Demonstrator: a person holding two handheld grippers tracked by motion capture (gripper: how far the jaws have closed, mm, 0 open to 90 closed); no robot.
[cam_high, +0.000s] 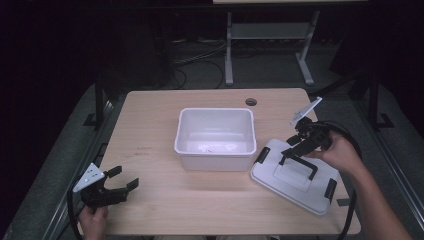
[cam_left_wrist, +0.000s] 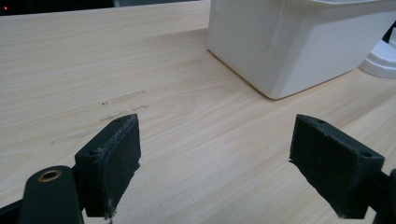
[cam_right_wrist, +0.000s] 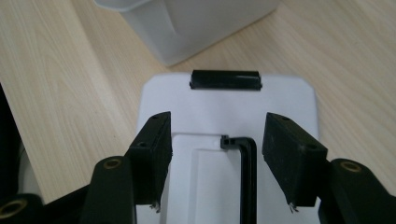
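Each hand grips a black two-jaw tool: the left gripper (cam_high: 123, 179) and the right gripper (cam_high: 294, 146) both carry a pale grey three-cornered plate dotted with small holes, and a thick black cable loops away from each. Their jaws are blocky, matt black pads (cam_left_wrist: 112, 161) with screw holes, mounted on arms with brass-ringed pivots. Both forearms are bare.

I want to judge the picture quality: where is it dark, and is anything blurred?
High view: the surroundings are nearly black, the table evenly lit. Left gripper view: the left tongs look soft, the white bin slightly overexposed. Right gripper view: sharp lid, little shadow.
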